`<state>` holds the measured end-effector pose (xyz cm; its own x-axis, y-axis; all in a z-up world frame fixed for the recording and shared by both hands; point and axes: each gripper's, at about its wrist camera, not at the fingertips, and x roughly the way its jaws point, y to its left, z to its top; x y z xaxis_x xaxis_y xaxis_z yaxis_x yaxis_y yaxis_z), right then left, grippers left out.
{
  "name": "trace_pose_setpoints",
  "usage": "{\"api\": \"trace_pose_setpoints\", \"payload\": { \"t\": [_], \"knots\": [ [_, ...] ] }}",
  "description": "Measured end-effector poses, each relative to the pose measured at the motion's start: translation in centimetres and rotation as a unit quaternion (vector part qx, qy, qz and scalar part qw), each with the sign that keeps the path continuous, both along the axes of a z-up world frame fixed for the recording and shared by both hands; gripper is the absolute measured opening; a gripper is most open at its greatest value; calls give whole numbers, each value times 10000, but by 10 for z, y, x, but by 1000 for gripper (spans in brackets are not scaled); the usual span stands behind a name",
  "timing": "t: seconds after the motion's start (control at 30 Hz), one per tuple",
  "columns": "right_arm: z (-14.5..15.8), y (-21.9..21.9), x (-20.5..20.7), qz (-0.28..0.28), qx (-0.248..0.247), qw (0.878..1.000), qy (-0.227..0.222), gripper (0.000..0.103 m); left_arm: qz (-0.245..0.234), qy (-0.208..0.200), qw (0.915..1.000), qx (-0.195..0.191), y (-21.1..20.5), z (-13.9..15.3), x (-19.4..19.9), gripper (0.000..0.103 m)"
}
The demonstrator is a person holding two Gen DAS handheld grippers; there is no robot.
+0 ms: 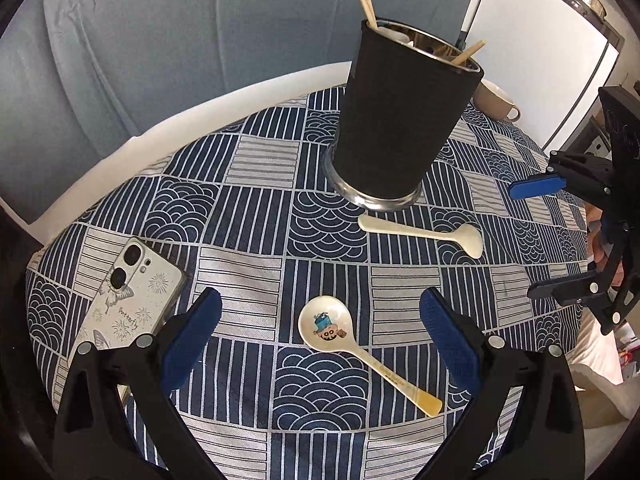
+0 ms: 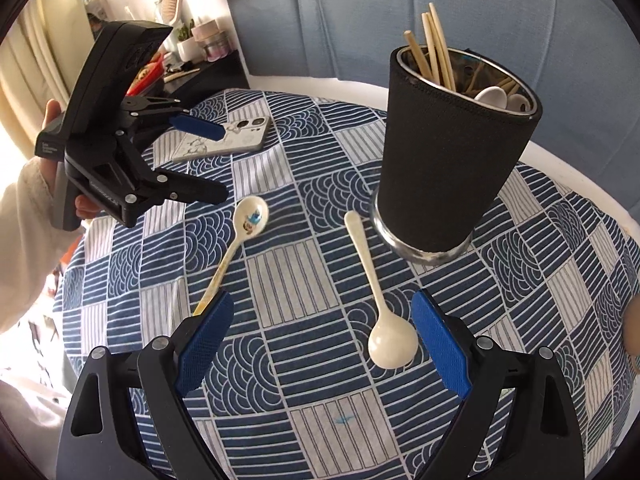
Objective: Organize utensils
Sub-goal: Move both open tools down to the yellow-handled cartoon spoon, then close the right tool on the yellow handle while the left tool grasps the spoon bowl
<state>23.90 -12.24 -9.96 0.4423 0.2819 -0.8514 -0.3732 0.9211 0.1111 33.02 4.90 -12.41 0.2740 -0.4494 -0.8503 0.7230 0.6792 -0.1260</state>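
A black utensil holder (image 1: 404,120) (image 2: 456,148) stands on the patterned tablecloth, with chopsticks (image 2: 434,46) and white spoons inside. A cartoon-printed spoon (image 1: 326,326) (image 2: 250,216) lies in front of my open, empty left gripper (image 1: 320,344), between its fingers. A plain cream spoon (image 1: 424,234) (image 2: 380,300) lies near the holder's base, its bowl just left of my right gripper's right finger. My right gripper (image 2: 320,344) is open and empty. Each gripper shows in the other's view, the right one (image 1: 536,240) and the left one (image 2: 208,160).
A phone (image 1: 128,300) (image 2: 228,136) in a white case lies on the cloth (image 1: 260,208) at the left. A beige cup (image 1: 498,100) stands behind the holder. A grey sofa back runs behind the table, a white fridge at right.
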Motion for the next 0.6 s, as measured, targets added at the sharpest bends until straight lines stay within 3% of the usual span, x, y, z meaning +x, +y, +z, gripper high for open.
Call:
{"api": "trace_pose_setpoints", "payload": {
  "t": [0.27, 0.47, 0.6],
  "knots": [
    [-22, 23, 4, 237, -82, 9991, 332, 86, -109, 335, 9993, -82, 0, -25, 8, 96],
    [-36, 36, 6, 388, -29, 9978, 537, 86, -198, 473, 9987, 52, -1, -37, 11, 83],
    [-42, 47, 7, 507, -38, 9968, 614, 86, -247, 326, 9988, 250, -2, -43, 9, 76]
  ]
}}
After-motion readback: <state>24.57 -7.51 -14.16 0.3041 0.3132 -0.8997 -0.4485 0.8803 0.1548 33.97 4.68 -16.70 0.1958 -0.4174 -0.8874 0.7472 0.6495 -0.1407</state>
